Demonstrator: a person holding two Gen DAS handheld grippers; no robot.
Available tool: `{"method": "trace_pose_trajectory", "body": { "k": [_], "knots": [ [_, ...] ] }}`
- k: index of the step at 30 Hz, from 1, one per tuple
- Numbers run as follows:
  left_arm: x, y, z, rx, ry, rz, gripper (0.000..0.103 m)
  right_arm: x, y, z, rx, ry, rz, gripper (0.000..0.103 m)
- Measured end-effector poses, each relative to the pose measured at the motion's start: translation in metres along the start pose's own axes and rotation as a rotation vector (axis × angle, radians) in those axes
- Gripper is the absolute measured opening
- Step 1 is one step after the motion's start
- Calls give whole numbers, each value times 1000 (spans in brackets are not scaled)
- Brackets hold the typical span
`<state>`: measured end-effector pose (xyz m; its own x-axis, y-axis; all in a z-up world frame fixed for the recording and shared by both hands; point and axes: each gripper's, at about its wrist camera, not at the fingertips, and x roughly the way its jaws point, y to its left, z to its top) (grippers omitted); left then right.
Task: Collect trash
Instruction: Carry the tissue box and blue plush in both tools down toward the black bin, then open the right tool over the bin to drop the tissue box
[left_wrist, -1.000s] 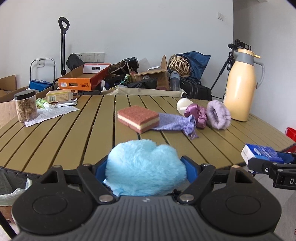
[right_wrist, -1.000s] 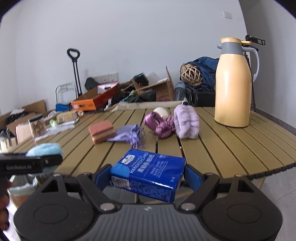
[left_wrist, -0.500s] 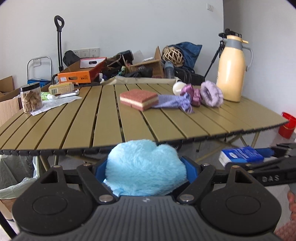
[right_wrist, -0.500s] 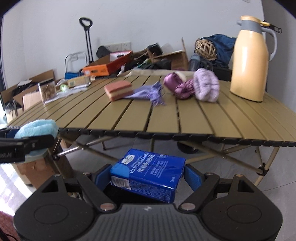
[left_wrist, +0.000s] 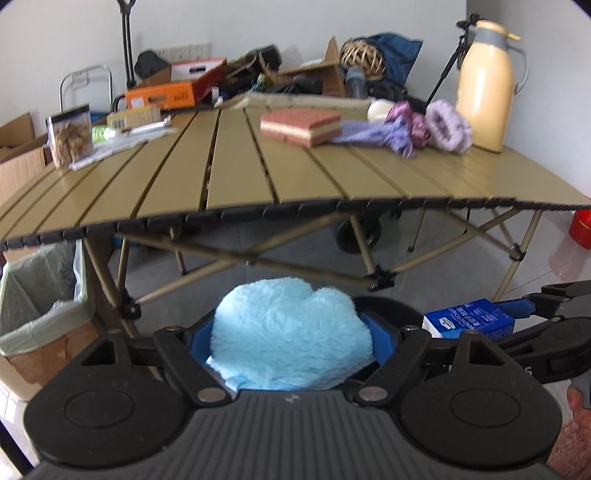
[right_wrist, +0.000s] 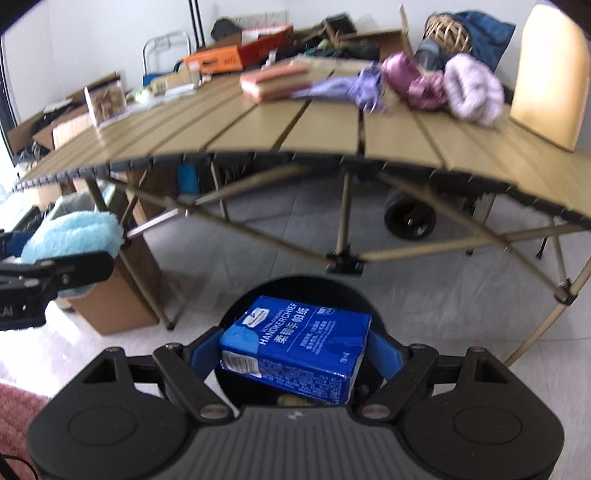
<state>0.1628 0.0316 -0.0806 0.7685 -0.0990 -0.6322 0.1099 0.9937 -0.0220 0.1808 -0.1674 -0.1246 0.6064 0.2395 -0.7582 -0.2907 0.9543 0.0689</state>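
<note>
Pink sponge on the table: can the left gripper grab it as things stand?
Probably not. The left gripper is already shut on the blue fluffy pad and sits below the table edge, while the pink sponge lies up on top, well back.

Yellow jug (right_wrist: 550, 74) is getting cropped at the top right edge; far clutter is blurring; black round bin (right_wrist: 303, 291) is sitting mostly hidden behind the tissue pack (right_wrist: 295, 347).

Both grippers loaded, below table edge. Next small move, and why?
Probably lower the right gripper a bit and release: its blue tissue pack hangs right over the round black bin. The left gripper, clamped on the fluffy blue pad, sits beside it.
</note>
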Motion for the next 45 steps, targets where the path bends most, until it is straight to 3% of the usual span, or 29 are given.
{"method": "trace_pose_trajectory", "body": {
  "k": [11, 20, 36, 45],
  "knots": [
    [29, 2, -9, -19, 144, 41, 81, 34, 5, 1, 33, 117, 8, 83],
    [40, 11, -13, -34, 182, 105, 81, 59, 10, 3, 32, 176, -2, 83],
    [56, 37, -16, -111, 249, 140, 81, 112, 26, 9, 25, 267, -30, 83],
    [57, 41, -16, -129, 256, 147, 81, 123, 8, 10, 78, 285, -70, 83]
  ]
}}
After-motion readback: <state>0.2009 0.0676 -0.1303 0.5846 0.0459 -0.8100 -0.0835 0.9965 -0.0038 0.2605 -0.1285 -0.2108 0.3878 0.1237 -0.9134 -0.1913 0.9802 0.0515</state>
